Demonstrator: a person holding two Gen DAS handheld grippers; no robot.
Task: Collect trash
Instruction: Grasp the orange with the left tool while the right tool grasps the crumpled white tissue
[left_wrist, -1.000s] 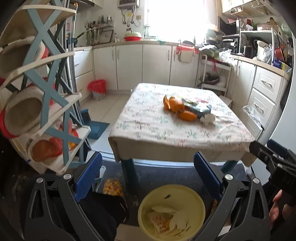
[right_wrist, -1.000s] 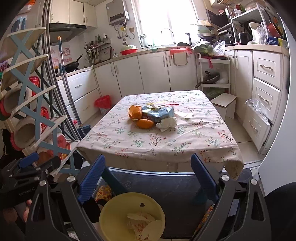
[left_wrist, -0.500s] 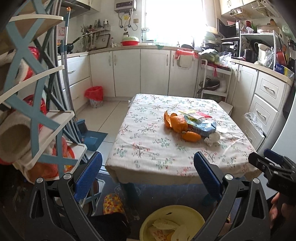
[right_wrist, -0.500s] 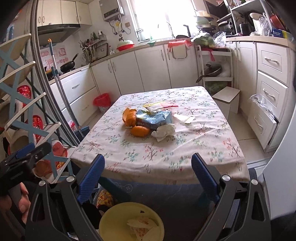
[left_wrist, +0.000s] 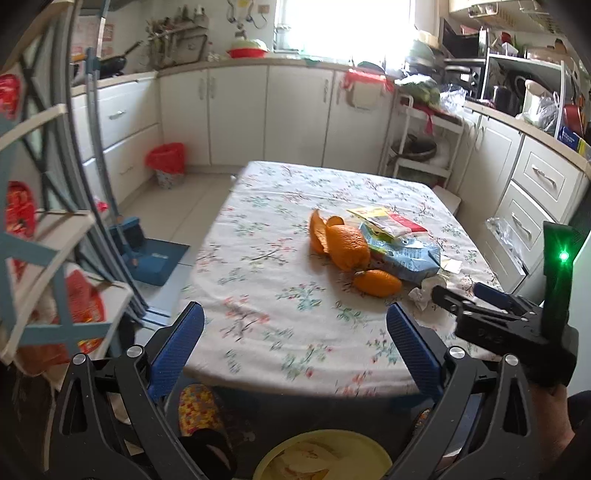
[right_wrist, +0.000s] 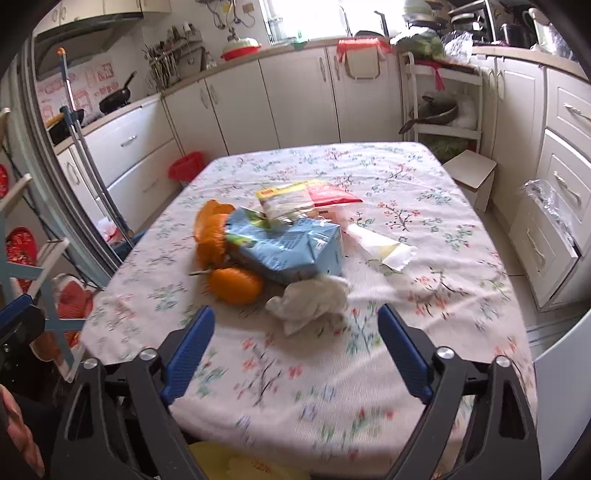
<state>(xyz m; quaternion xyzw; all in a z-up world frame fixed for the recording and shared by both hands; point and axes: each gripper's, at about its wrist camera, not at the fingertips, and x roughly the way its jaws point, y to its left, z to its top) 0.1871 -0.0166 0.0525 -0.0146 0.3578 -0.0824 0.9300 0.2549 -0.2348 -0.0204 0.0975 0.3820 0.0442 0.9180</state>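
Both grippers have come nearer to the table (right_wrist: 369, 170) since a second ago. Left gripper (left_wrist: 295, 332) and right gripper (right_wrist: 295, 332) have fingers wide apart, holding nothing. Blue carton (right_wrist: 288, 251), orange peel (right_wrist: 234, 284) and crumpled tissue (right_wrist: 310, 299) lie together mid-table.

On the tabletop (right_wrist: 406, 177): peel (right_wrist: 210, 229) left of carton (right_wrist: 288, 251), tissue (right_wrist: 310, 299) before it, wrappers (right_wrist: 306, 195) behind, sachet (right_wrist: 380, 247) right.
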